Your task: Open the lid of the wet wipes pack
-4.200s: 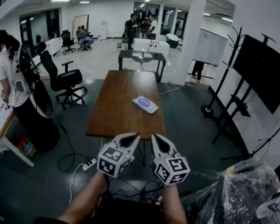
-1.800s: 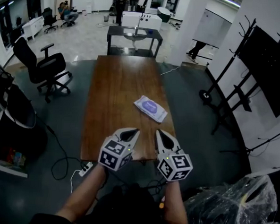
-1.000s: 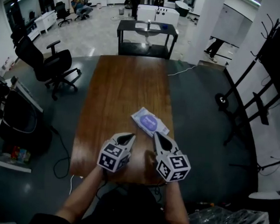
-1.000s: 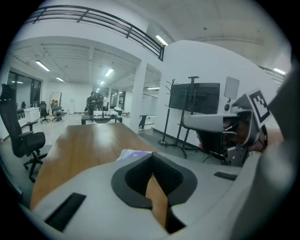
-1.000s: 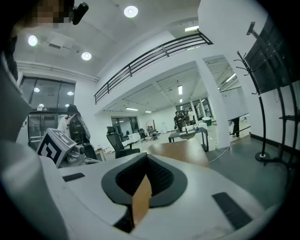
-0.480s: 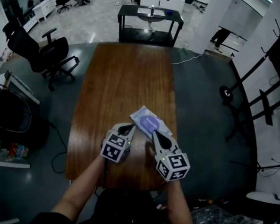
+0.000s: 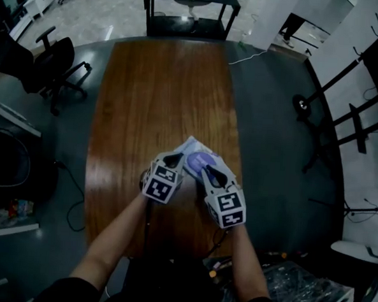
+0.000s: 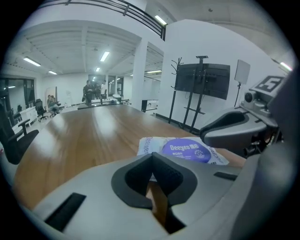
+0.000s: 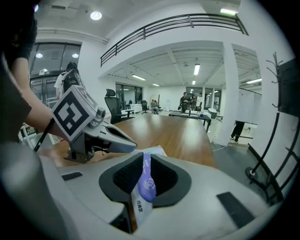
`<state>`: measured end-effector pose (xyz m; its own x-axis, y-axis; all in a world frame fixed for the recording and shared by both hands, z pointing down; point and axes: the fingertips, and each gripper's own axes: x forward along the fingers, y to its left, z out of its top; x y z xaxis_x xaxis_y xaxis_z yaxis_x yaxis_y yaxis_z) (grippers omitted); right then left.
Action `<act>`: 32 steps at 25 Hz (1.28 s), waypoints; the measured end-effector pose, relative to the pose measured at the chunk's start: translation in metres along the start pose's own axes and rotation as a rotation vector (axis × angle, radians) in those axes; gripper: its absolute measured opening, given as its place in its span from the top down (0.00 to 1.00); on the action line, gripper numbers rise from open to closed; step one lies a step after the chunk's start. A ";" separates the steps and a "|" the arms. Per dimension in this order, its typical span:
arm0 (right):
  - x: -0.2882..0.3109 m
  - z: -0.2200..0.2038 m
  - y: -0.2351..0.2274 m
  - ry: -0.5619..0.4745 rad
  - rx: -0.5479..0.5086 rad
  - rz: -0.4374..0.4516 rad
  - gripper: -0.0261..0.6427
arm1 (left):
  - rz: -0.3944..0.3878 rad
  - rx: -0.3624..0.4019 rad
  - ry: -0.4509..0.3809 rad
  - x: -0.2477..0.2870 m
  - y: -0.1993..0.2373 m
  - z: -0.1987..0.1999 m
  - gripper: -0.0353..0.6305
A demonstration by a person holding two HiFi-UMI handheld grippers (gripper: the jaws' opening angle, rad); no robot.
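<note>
Seen from above, a black wheeled office chair (image 7: 54, 62) stands at the far left on the dark grey floor, well apart from the long brown wooden worktop (image 7: 161, 88) with rounded corners that fills the middle. Most of the wood is bare. Two bare forearms reach in from below.

The left gripper (image 7: 178, 157), grey with a black-and-white marker cube, hangs just left of the pack. Its fingers (image 8: 140, 176) are pressed together at the tips, with nothing between them.

The soft white wet wipes pack (image 7: 190, 145) lies flat and at a slant near the worktop's right edge, at the person's end. On top sits its round purple lid (image 8: 186, 150), printed "Deeyeo" in white, lying closed and flush.

The right gripper (image 7: 208, 172), of the same make, hovers over the pack's right side. Its fingers are opening, a narrow slit apart. The pack shows through that slit but is not pinched.

Further right, off the worktop, a black wheeled stand (image 7: 345, 105) stands on the floor. Crumpled clear plastic sheeting (image 7: 289, 294) lies at the bottom right.
</note>
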<state>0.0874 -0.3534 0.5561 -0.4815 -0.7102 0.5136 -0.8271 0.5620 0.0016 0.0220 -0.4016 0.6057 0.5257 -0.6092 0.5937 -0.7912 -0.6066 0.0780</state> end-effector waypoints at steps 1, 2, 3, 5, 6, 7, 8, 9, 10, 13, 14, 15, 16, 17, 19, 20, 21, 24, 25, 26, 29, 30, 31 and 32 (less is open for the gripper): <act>0.003 -0.001 0.001 0.006 -0.014 0.008 0.87 | 0.001 -0.004 0.008 0.003 0.003 -0.002 0.94; 0.006 -0.002 0.002 0.013 -0.032 0.014 0.82 | 0.001 -0.008 0.015 0.005 0.005 -0.005 0.94; 0.009 -0.004 0.003 0.022 -0.054 0.016 0.77 | -0.001 -0.014 0.021 0.007 0.006 -0.007 0.94; 0.015 -0.007 0.003 0.046 -0.116 0.017 0.69 | -0.010 -0.023 0.029 0.011 0.007 -0.010 0.94; 0.018 -0.008 0.003 0.061 -0.152 0.020 0.69 | -0.015 -0.025 0.033 0.012 0.007 -0.010 0.94; 0.020 -0.010 0.004 0.075 -0.191 0.025 0.68 | -0.021 -0.028 0.040 0.014 0.007 -0.011 0.94; 0.022 -0.010 0.005 0.087 -0.230 0.030 0.65 | -0.026 -0.031 0.049 0.015 0.006 -0.013 0.94; 0.025 -0.011 0.006 0.098 -0.265 0.037 0.65 | -0.030 -0.035 0.060 0.017 0.006 -0.014 0.94; 0.027 -0.012 0.008 0.108 -0.295 0.044 0.65 | -0.033 -0.038 0.071 0.018 0.006 -0.016 0.94; 0.033 -0.017 0.011 0.145 -0.365 0.053 0.63 | -0.034 -0.024 0.098 0.022 0.007 -0.020 0.94; 0.034 -0.019 0.011 0.154 -0.386 0.052 0.62 | -0.035 -0.014 0.103 0.023 0.007 -0.020 0.94; 0.035 -0.020 0.011 0.161 -0.403 0.051 0.61 | -0.039 -0.006 0.104 0.024 0.007 -0.021 0.94; 0.036 -0.021 0.011 0.166 -0.413 0.053 0.61 | -0.044 0.000 0.105 0.026 0.006 -0.021 0.94; 0.037 -0.022 0.010 0.166 -0.413 0.057 0.61 | -0.047 0.002 0.108 0.026 0.006 -0.021 0.94; 0.038 -0.023 0.009 0.156 -0.389 0.071 0.61 | -0.045 -0.001 0.123 0.026 0.007 -0.022 0.94; 0.038 -0.023 0.009 0.150 -0.371 0.078 0.61 | -0.046 -0.004 0.133 0.026 0.006 -0.023 0.94; 0.037 -0.024 0.008 0.148 -0.351 0.081 0.61 | -0.048 -0.005 0.142 0.027 0.006 -0.024 0.94; 0.035 -0.028 -0.008 0.157 -0.261 0.031 0.70 | -0.053 0.006 0.164 0.029 0.004 -0.027 0.94; 0.034 -0.029 -0.017 0.160 -0.230 -0.002 0.80 | -0.055 0.008 0.173 0.030 0.003 -0.028 0.94; 0.032 -0.028 -0.024 0.161 -0.211 -0.025 0.86 | -0.057 0.007 0.182 0.029 0.002 -0.028 0.94; 0.027 -0.022 -0.023 0.155 -0.229 -0.008 0.86 | -0.051 -0.004 0.200 0.028 0.004 -0.029 0.94; 0.027 -0.021 -0.016 0.151 -0.241 0.016 0.82 | -0.046 -0.008 0.204 0.028 0.005 -0.029 0.94; 0.027 -0.021 -0.010 0.148 -0.254 0.038 0.79 | -0.042 -0.012 0.208 0.029 0.006 -0.030 0.94; 0.028 -0.020 -0.004 0.144 -0.268 0.058 0.72 | -0.042 -0.015 0.211 0.029 0.006 -0.031 0.94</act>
<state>0.0832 -0.3673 0.5881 -0.4636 -0.6172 0.6357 -0.6843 0.7052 0.1857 0.0230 -0.4071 0.6477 0.4824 -0.4621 0.7441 -0.7754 -0.6205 0.1173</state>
